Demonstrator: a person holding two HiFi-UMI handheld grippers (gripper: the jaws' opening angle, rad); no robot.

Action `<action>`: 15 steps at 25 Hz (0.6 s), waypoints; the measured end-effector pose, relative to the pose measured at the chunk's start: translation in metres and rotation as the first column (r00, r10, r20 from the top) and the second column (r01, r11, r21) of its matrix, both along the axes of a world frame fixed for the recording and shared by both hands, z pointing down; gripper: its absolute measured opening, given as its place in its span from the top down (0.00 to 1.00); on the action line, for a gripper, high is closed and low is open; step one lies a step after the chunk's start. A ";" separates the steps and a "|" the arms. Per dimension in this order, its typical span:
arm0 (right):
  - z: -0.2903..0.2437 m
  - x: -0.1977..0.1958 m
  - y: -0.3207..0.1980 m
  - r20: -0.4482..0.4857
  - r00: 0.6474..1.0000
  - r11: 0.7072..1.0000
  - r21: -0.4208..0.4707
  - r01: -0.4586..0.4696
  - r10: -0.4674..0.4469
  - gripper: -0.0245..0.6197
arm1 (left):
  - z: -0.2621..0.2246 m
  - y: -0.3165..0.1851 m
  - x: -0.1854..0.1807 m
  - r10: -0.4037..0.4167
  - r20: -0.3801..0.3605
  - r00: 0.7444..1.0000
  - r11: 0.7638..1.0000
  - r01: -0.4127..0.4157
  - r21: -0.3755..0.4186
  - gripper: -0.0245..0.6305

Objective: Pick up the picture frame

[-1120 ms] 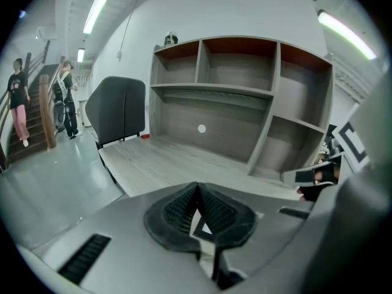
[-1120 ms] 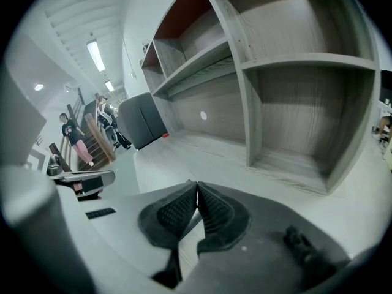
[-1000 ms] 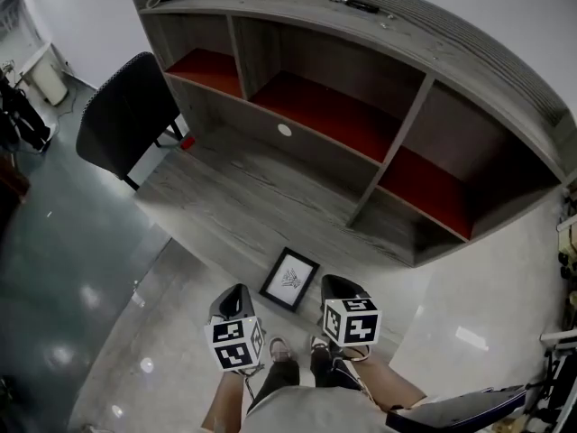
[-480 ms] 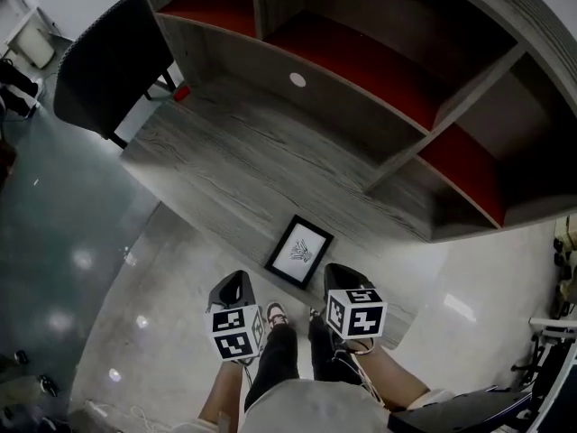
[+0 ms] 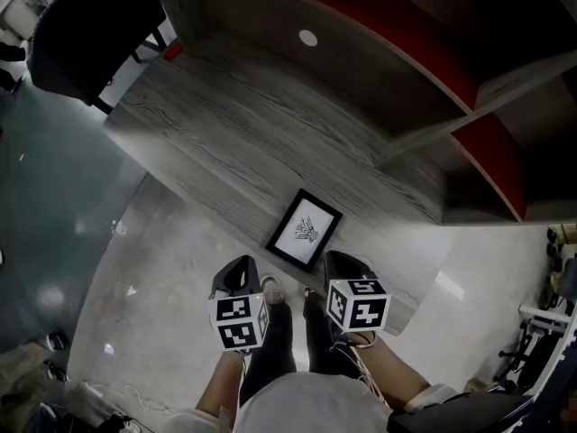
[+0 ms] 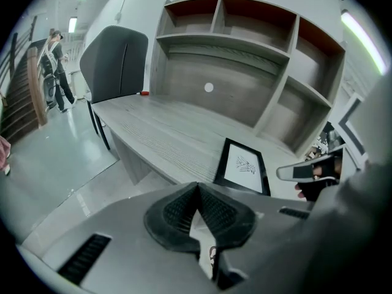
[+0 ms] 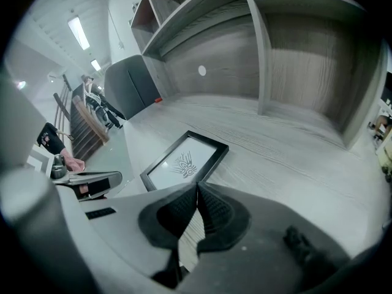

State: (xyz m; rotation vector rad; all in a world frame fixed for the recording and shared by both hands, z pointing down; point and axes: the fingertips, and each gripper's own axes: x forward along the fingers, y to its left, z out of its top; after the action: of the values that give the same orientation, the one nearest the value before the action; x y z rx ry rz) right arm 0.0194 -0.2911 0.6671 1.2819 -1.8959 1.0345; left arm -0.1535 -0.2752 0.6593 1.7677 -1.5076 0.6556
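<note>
A black picture frame (image 5: 305, 229) with a white print lies flat at the near edge of the grey wooden desk (image 5: 243, 124). The same picture frame (image 6: 242, 166) shows ahead and right in the left gripper view, and the picture frame (image 7: 184, 162) lies just beyond the jaws in the right gripper view. My left gripper (image 5: 236, 274) hovers below and left of it, jaws together and empty. My right gripper (image 5: 343, 267) hangs just right of the frame's near corner, also shut and empty.
A grey shelf unit with red-backed compartments (image 5: 469, 70) rises behind the desk. A black chair (image 5: 86, 25) stands at the desk's left end. Polished floor (image 5: 135, 287) lies below, with the person's legs and shoes (image 5: 275, 289) between the grippers. People stand far off (image 6: 58, 66).
The head view has moved forward and tilted down; the frame now sits higher, closer above both grippers. The grippers stay side by side and shut.
</note>
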 end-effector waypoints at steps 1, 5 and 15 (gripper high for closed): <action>0.001 -0.001 0.000 -0.001 1.000 1.000 -0.001 -0.001 0.001 0.91 | 0.002 0.001 -0.001 0.000 -0.001 1.000 1.000 0.000 -0.004 0.94; -0.002 -0.001 -0.003 -0.001 1.000 1.000 0.013 -0.015 0.015 0.91 | 0.004 0.003 -0.006 -0.002 0.001 1.000 1.000 0.002 -0.009 0.94; 0.005 0.001 -0.005 0.021 0.998 0.997 0.022 -0.068 0.067 0.91 | 0.012 -0.001 -0.013 -0.012 -0.001 1.000 1.000 0.012 -0.006 0.94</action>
State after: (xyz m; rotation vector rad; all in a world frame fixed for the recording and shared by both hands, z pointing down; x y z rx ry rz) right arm 0.0208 -0.2958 0.6718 1.3611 -1.8961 1.0671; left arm -0.1661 -0.2759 0.6716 1.7535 -1.5127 0.6519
